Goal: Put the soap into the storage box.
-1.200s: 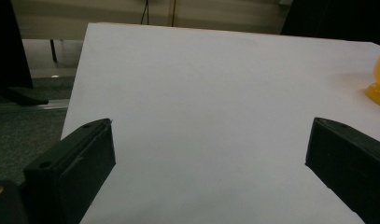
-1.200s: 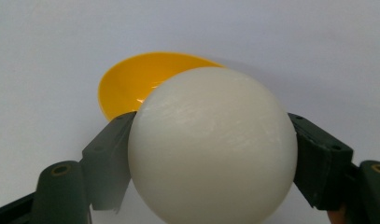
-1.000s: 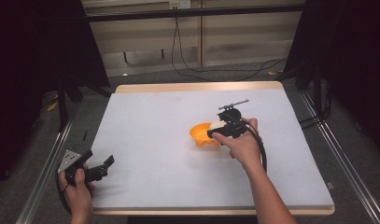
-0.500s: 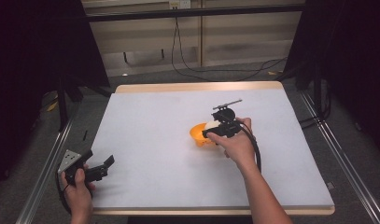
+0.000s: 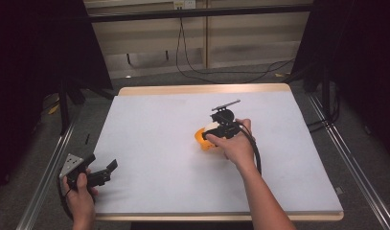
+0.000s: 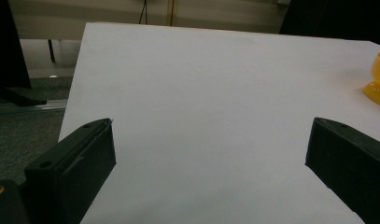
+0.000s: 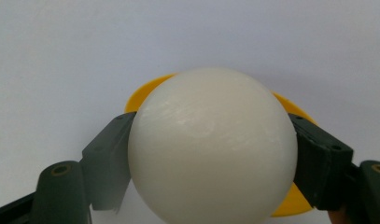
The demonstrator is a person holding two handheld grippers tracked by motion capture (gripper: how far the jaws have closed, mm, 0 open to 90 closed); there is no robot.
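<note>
Right gripper view: your right hand-held gripper (image 7: 211, 154) is pinching the white ball (image 7: 212, 149) by its curved sides over the yellow cup (image 7: 145, 93) at 12 o'clock; loosen off-center and it rolls across the surface (image 5: 149, 143). Left hand-held gripper (image 6: 211, 154) sits open.

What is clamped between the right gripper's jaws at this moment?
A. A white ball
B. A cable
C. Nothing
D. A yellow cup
A. In the right gripper view the right gripper has its jaws pressed on both sides of a white ball, held above the yellow bowl on the white table.
</note>
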